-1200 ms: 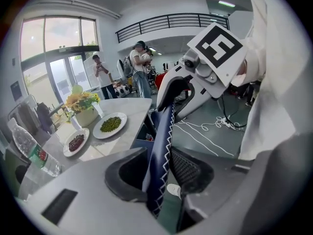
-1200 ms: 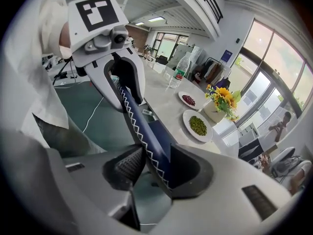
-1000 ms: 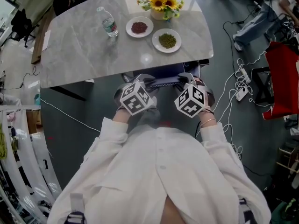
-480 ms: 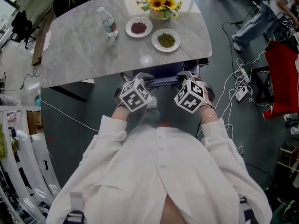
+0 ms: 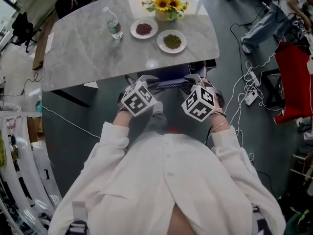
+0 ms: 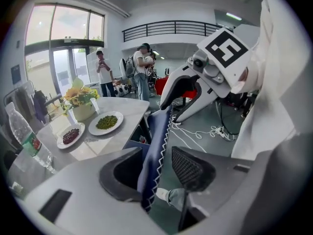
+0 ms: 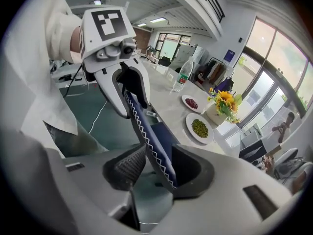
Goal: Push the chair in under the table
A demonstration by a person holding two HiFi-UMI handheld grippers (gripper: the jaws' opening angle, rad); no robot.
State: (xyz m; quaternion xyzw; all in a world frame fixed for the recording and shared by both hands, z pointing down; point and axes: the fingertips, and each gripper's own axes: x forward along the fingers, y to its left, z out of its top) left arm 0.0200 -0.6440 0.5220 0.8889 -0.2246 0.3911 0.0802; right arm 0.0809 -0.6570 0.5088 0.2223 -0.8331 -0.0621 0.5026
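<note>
The chair (image 5: pixel 171 73) is dark blue with white zigzag stitching, its seat tucked partly under the grey marble table (image 5: pixel 83 58). Both grippers sit on the top edge of its backrest (image 5: pixel 168 85). My left gripper (image 5: pixel 143 80) (image 6: pixel 159 173) straddles the backrest (image 6: pixel 157 141); its jaws have just been opening, and the textured pad (image 6: pixel 191 166) stands clear of the fabric. My right gripper (image 5: pixel 194 79) (image 7: pixel 159 173) has the backrest (image 7: pixel 146 133) between its jaws, with the ribbed pad (image 7: pixel 128 166) against the stitched edge.
On the table stand a water bottle (image 5: pixel 113 24), a plate of red beans (image 5: pixel 144 28), a plate of green beans (image 5: pixel 171 41) and a pot of sunflowers (image 5: pixel 165 3). White cables and a power strip (image 5: pixel 250 93) lie on the floor to the right, beside a red cloth (image 5: pixel 293 82).
The left gripper's marker cube has shifted slightly left and rolled a little. The chair and the right gripper look much the same.
</note>
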